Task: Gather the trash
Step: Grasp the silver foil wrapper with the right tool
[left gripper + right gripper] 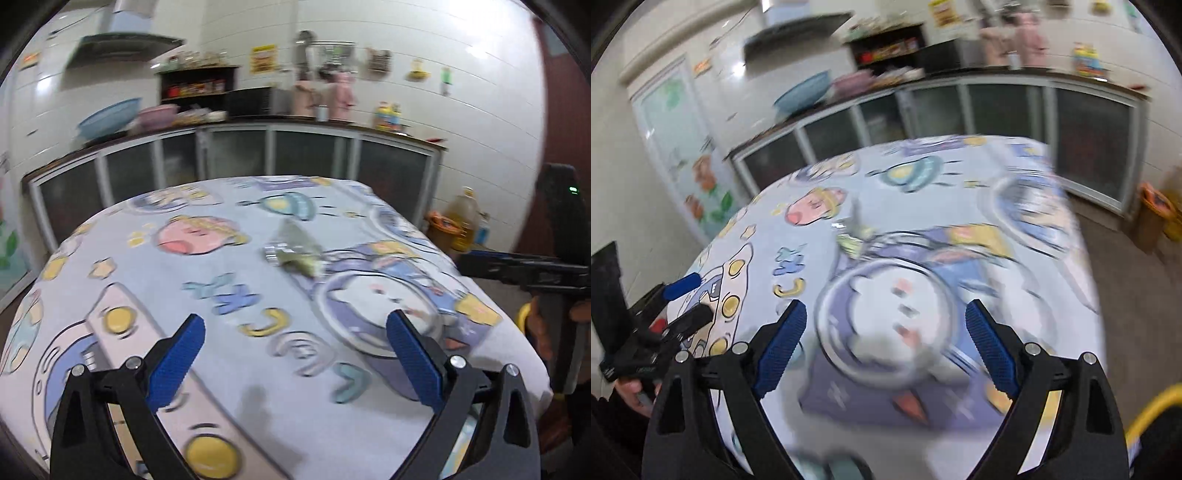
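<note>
A crumpled green and silver wrapper (293, 251) lies near the middle of a table covered with a cartoon space-print cloth (207, 266). It also shows, blurred, in the right wrist view (853, 232). My left gripper (295, 332) is open and empty above the near part of the table, well short of the wrapper. My right gripper (886, 321) is open and empty, also short of the wrapper. The right gripper's body shows at the right edge of the left wrist view (524, 266); the left gripper shows at the left edge of the right wrist view (679, 295).
A kitchen counter with glass-door cabinets (258, 151) runs behind the table, with bowls (110, 116), a shelf and jars on it. An oil bottle (463, 218) and an orange item stand on the floor at the right. A yellow rim (1152, 410) shows low right.
</note>
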The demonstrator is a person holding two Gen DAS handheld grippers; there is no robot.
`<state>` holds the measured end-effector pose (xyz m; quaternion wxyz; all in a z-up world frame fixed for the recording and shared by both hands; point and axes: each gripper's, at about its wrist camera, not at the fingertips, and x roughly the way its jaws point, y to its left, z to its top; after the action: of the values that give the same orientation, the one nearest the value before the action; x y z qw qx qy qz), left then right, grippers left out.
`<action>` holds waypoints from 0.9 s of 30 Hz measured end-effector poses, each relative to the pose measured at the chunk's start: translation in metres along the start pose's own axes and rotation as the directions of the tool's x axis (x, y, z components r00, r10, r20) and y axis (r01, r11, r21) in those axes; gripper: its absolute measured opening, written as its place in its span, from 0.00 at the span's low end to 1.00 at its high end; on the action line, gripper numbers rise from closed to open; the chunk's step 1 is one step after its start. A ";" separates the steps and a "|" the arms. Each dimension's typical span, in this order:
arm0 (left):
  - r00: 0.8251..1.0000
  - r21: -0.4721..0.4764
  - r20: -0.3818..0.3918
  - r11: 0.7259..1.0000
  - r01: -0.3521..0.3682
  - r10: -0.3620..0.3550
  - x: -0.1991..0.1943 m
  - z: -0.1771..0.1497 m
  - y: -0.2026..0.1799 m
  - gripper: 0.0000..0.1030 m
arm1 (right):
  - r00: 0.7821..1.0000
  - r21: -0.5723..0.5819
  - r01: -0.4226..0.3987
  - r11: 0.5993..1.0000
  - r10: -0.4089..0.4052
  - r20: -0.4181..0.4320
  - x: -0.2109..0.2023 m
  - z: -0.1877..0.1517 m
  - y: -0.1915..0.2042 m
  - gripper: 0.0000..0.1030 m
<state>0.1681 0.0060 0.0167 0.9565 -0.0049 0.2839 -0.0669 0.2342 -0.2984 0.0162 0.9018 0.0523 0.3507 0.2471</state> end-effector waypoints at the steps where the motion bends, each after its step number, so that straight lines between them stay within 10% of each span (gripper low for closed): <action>1: 1.000 -0.020 0.001 1.000 -0.001 0.001 0.000 0.001 0.007 0.92 | 1.000 -0.020 -0.012 1.000 0.012 -0.016 0.019 0.010 0.010 0.82; 15: 0.998 -0.148 -0.013 0.988 0.054 -0.057 0.007 -0.007 0.056 0.92 | 0.976 -0.121 0.053 0.991 -0.077 -0.202 0.186 0.073 0.057 0.79; 27: 0.997 -0.183 -0.024 0.981 0.067 -0.072 0.014 -0.009 0.069 0.92 | 0.958 -0.124 0.084 0.989 -0.114 -0.265 0.212 0.080 0.065 0.09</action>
<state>0.1837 0.0728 -0.0016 0.9447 -0.1011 0.3030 -0.0742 0.3939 -0.1331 -0.0351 0.8581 -0.0499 0.4586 0.2256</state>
